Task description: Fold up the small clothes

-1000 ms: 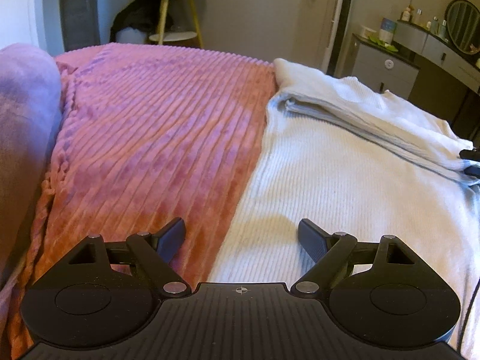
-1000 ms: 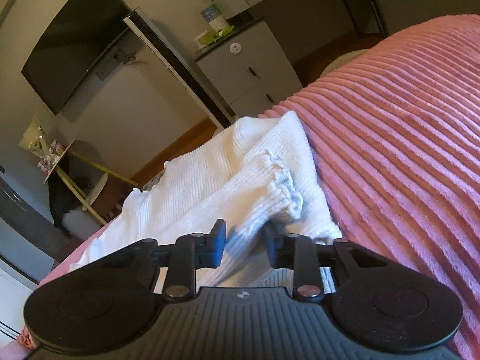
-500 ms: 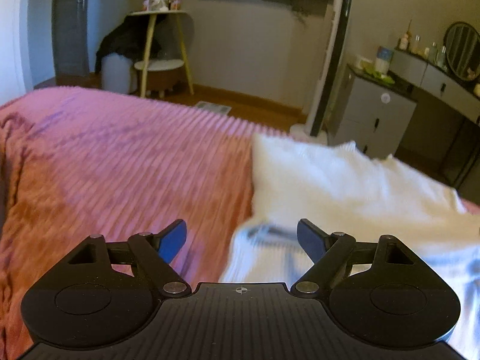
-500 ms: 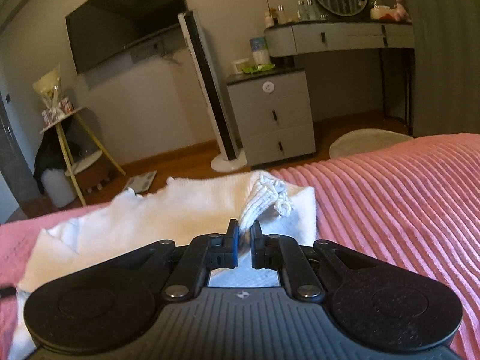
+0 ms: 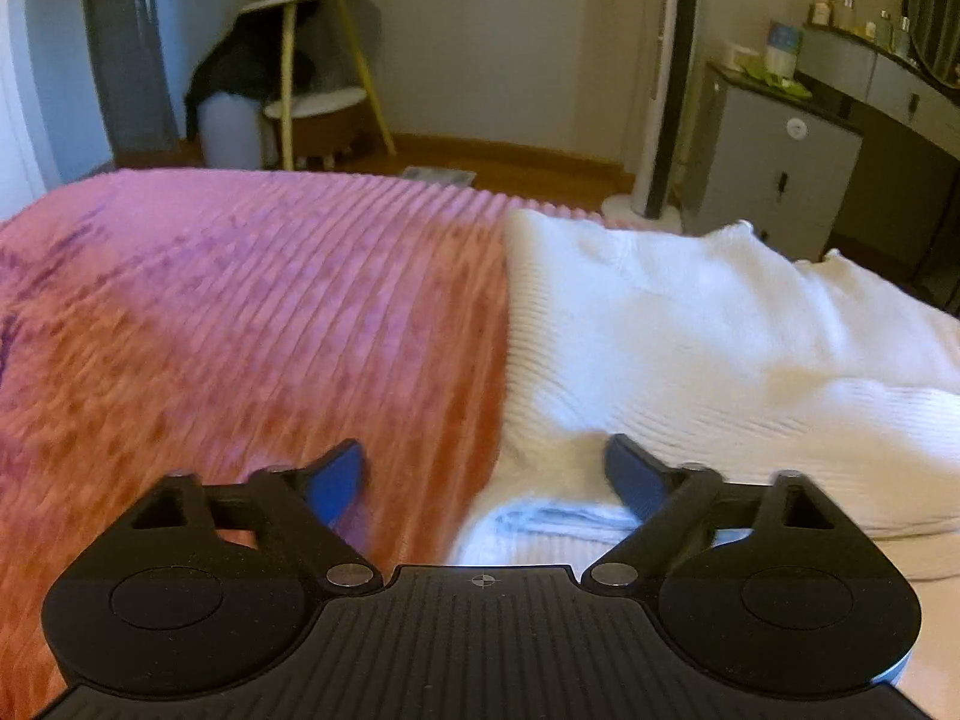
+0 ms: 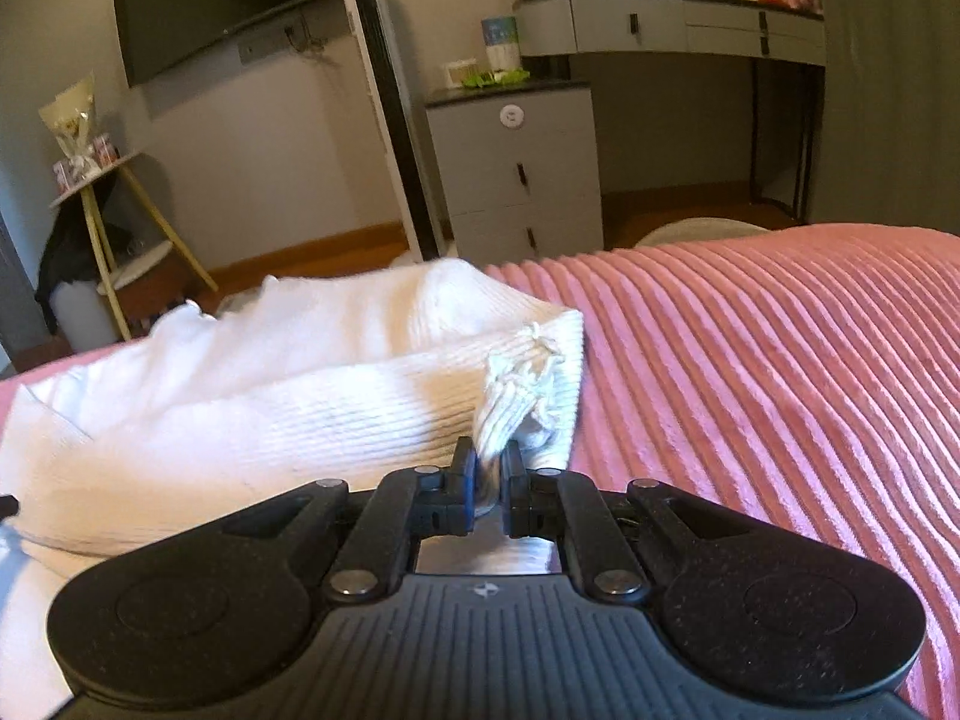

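Since a second earlier, we had swung the left tongs across the bed, so the sweater's folded edge, far ahead before, now lay just under and between their fingers; their jaws had just been opening further and stood wide apart, with only the edge of the fold below them and nothing gripped. The right tongs had rolled level from a tilt and closed from a loose gap onto the cuff, which stuck up just ahead of their clamped jaws.

The sweater lay on the pink blanket, mostly left of the right tongs and right of the left ones, its top half already doubled over. We judged ourselves mid-fold: one sleeve was being carried across the body. The next move seemed to call for laying that cuff flat on the pile, while the left tongs closed on the near corner.

Both tongs pointed forward and downward, low over the bed.
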